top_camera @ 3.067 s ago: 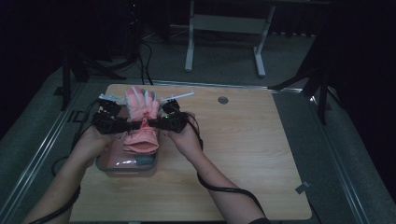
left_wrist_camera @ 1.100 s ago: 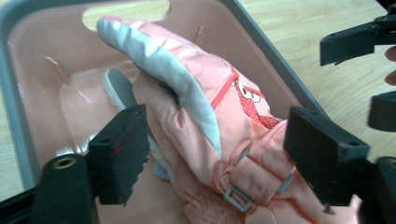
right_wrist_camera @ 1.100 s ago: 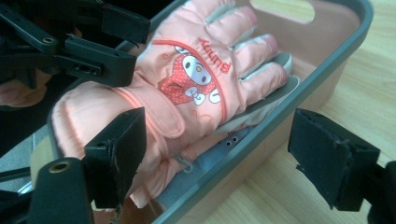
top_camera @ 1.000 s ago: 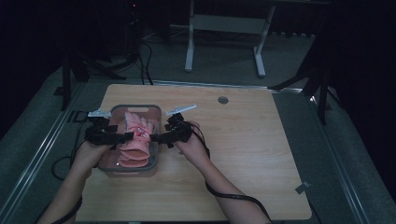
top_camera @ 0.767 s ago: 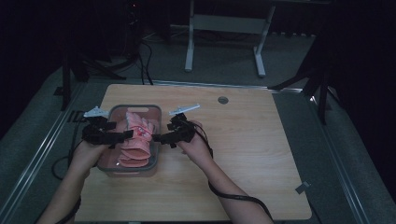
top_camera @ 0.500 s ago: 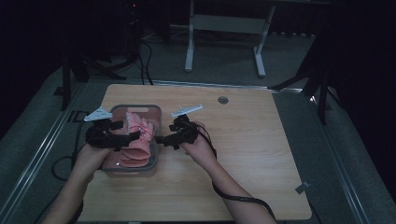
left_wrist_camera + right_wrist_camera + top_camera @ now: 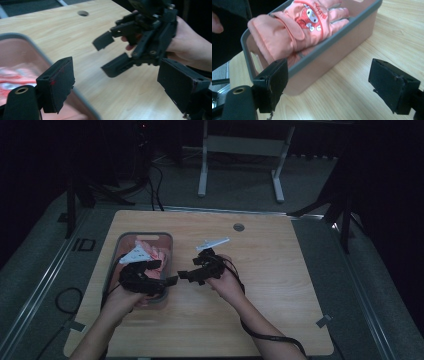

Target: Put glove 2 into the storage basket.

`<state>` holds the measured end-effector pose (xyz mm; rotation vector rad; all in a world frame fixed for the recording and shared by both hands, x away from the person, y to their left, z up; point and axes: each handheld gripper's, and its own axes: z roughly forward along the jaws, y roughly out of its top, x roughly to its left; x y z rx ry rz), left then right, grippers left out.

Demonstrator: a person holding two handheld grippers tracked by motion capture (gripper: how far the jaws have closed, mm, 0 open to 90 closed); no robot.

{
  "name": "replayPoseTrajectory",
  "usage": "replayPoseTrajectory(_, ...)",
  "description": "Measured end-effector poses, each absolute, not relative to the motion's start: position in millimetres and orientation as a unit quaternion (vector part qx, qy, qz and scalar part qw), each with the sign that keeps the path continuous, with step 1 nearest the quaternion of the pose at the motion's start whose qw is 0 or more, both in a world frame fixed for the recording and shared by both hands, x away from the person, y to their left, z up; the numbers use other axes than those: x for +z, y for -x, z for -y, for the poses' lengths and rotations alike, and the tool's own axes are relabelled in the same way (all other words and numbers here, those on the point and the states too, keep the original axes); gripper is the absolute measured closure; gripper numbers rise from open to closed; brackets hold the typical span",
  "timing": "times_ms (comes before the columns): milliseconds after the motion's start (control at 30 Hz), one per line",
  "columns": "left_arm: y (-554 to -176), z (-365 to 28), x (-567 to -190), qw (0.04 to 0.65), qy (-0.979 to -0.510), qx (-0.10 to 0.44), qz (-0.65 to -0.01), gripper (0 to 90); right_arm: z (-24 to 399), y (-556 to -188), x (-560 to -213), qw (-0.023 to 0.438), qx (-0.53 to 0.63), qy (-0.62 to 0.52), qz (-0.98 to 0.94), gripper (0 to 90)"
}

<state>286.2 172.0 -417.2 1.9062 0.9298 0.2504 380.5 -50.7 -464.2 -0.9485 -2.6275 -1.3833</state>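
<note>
— Where is the glove right now?

— The pink glove (image 7: 304, 30) lies in the grey-rimmed bin (image 7: 342, 35), folded over itself, cuff towards the near end and fingers towards the far end, with a cartoon figure printed on its back. In the high view I see the bin (image 7: 167, 251) at the left part of the wooden table (image 7: 280, 285).

— And your jaws?

— My right gripper (image 7: 337, 85) stands open with nothing between the pads. It hangs over bare table just beside the bin's long wall, so the glove sits beyond and to the left of the gap, not inside it. In the high view this right gripper (image 7: 186, 275) points leftward at the bin.

— The left one?

— My left gripper (image 7: 117, 87) is open wide too, and empty. One jaw hangs above the bin's rim, the other above the table; the glove (image 7: 15, 75) is a pink blur off to that jaw's left. It faces my right gripper (image 7: 110, 55) across the wood, apart from it.
</note>
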Motion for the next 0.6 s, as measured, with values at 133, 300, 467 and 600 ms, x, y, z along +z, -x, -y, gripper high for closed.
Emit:
replayPoseTrajectory(133,-278,-151,-421,0.484,-0.792,0.094,-0.360,14.4,62,-377,-468,0.011,-0.443,0.303,0.844,16.0)
replayPoseTrajectory(300,-272,-132,-428,0.486,-0.799,0.088,-0.343,14.4,76,-372,-475,0.013,-0.439,0.305,0.845,16.0)
replayPoseTrajectory(467,-266,-117,-435,0.487,-0.807,0.077,-0.324,14.4,88,-367,-485,0.013,-0.434,0.301,0.849,15.9)
replayPoseTrajectory(600,-261,-106,-439,0.490,-0.810,0.071,-0.314,14.5,99,-362,-492,0.010,-0.432,0.301,0.850,15.7)
